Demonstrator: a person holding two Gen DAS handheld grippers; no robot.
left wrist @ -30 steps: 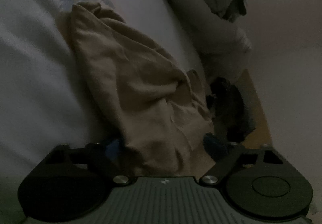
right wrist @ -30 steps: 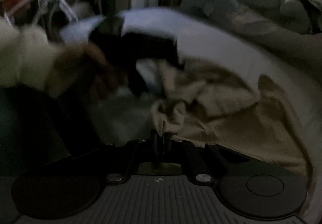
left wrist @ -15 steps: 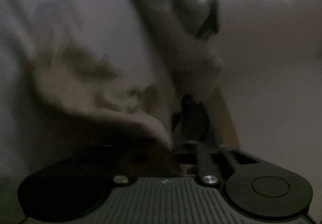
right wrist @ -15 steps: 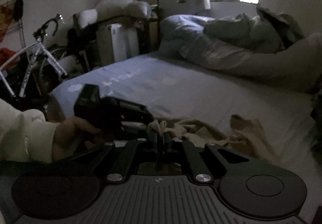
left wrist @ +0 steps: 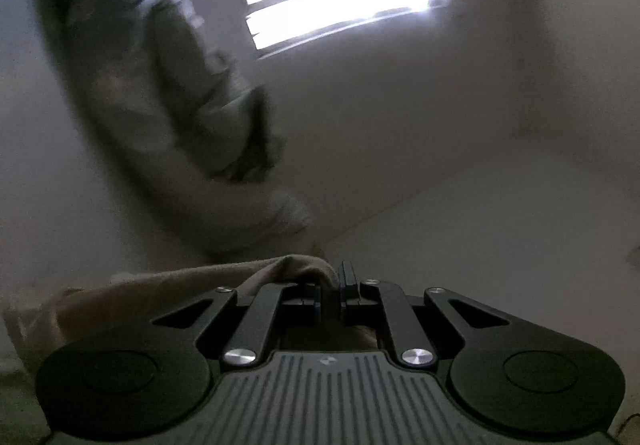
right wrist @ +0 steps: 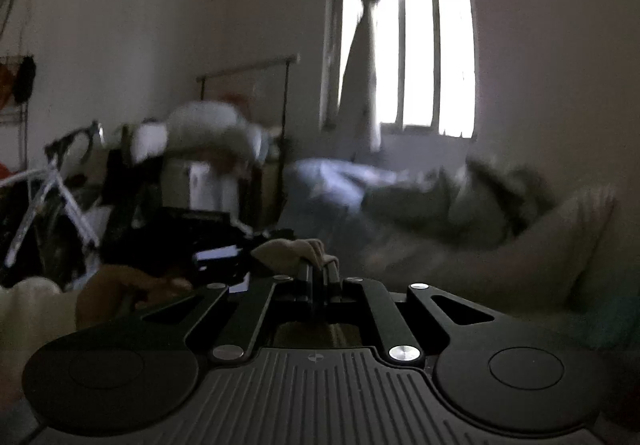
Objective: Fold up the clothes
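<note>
We can read no text, label, brand or number in either view. The only mark we find is a small pale emblem at the top centre of each ribbed grey housing behind the claws, and it carries no letters we can make out. The rest is too dim and blurred.

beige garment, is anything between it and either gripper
Nothing visible is. The left gripper, its jaws closing, already has a fold of the beige garment between its pads, and the right gripper is shut on another bunch of it.
</note>
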